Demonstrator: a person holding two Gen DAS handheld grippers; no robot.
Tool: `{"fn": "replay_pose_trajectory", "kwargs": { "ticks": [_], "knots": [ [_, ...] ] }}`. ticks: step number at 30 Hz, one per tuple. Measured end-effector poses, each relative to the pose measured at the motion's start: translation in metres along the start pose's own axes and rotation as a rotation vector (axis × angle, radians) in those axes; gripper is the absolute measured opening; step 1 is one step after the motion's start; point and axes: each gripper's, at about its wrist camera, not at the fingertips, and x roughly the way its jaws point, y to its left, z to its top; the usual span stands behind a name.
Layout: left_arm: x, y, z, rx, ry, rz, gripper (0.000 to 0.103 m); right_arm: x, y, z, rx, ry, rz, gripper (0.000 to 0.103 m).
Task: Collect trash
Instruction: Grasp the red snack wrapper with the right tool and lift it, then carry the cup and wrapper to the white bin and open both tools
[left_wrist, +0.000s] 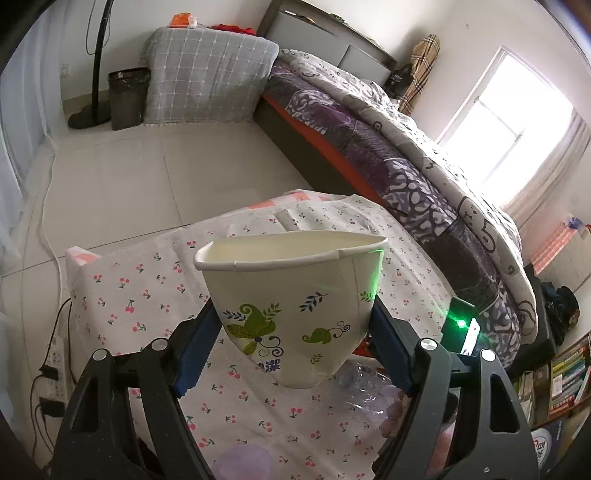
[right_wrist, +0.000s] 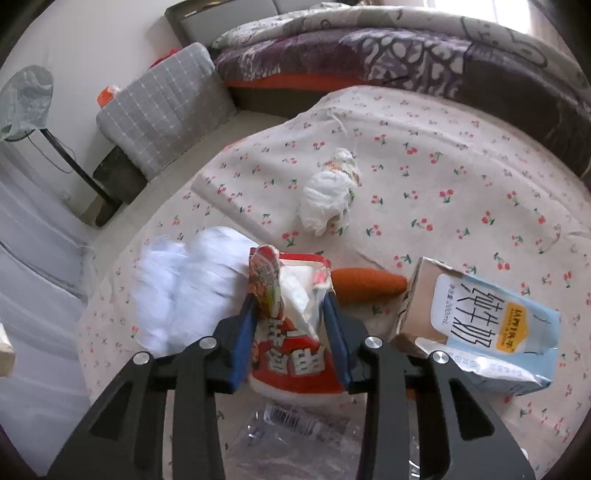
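A white paper cup with green leaf prints hangs tilted above the cherry-print cloth, and my left gripper is shut on its sides. In the right wrist view my right gripper is shut on a crumpled red and white snack wrapper, both blue pads pressing on it just above the cloth. On that cloth lie a crumpled white bag, an orange carrot-shaped thing, a flattened blue and white milk carton and a clear plastic bottle under the gripper.
A dark trash bin stands on the tiled floor beside a grey checked cushion. A bed with a purple quilt runs along the right. A blurred white bundle lies left of the wrapper. A power strip lies on the floor at the left.
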Motion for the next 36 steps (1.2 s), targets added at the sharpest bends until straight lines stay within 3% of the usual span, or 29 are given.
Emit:
{"fn": "replay_pose_trajectory", "kwargs": {
  "ticks": [16, 23, 36],
  "knots": [
    [-0.008, -0.024, -0.007, 0.09, -0.079, 0.013, 0.075, -0.105, 0.026, 0.0, -0.129, -0.285, -0.023, 0.036],
    [-0.008, -0.044, -0.017, 0.154, -0.105, 0.019, 0.075, -0.142, 0.011, -0.011, -0.108, -0.333, -0.013, 0.036],
    [0.003, -0.073, -0.033, 0.21, -0.088, 0.002, 0.075, -0.184, -0.056, -0.025, 0.135, -0.317, 0.173, 0.036]
  ]
}}
